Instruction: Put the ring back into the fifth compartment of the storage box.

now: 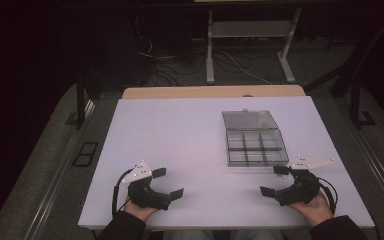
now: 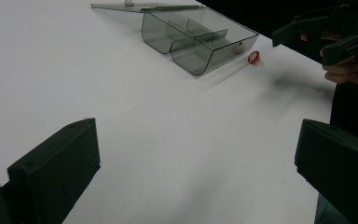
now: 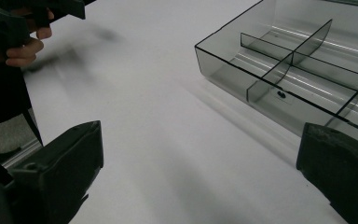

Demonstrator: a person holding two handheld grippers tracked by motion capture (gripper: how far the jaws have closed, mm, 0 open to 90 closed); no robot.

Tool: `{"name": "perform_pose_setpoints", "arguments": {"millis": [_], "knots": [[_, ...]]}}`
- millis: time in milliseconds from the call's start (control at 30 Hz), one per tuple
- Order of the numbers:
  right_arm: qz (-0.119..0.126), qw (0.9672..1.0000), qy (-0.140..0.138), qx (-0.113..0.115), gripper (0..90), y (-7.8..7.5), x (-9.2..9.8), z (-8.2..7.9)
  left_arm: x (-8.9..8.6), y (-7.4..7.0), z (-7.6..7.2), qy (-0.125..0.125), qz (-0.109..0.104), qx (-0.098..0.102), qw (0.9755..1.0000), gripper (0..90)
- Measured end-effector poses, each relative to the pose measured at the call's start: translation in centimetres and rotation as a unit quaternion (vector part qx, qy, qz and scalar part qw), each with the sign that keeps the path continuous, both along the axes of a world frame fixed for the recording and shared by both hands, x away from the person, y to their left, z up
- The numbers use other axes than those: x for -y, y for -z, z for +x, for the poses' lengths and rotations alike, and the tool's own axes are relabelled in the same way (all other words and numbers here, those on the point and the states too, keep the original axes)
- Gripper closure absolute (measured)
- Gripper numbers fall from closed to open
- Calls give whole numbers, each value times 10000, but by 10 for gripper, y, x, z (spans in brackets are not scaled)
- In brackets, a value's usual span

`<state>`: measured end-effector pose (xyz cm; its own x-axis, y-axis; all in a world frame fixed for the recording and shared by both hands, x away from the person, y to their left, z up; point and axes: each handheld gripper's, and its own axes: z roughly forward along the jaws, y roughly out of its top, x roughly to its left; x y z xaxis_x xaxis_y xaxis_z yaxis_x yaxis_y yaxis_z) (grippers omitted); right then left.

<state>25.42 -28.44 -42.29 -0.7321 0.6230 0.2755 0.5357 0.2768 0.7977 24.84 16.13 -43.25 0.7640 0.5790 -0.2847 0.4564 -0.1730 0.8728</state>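
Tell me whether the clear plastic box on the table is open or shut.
Open. The box has its lid folded back flat on the table behind it, leaving the divided compartments uncovered from above.

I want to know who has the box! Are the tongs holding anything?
No. The left tongs and right tongs are both open with nothing between them. The box sits untouched on the table.

Your left gripper view catches a small red thing beside the compartment box, too tiny to identify. Your right gripper view crops the box at its right edge, and a dark speck inside stays unreadable.
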Motion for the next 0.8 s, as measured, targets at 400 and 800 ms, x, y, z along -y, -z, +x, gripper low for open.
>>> {"name": "perform_pose_setpoints", "arguments": {"millis": [400,800], "knots": [[-248,9997,-38,-68,0,-7,-3,-1,-2,0,-2,-73,-48,-45,10000,0],[-458,9988,-93,-174,0,-22,4,4,-2,0,-3,-60,-53,-54,10000,0]]}}
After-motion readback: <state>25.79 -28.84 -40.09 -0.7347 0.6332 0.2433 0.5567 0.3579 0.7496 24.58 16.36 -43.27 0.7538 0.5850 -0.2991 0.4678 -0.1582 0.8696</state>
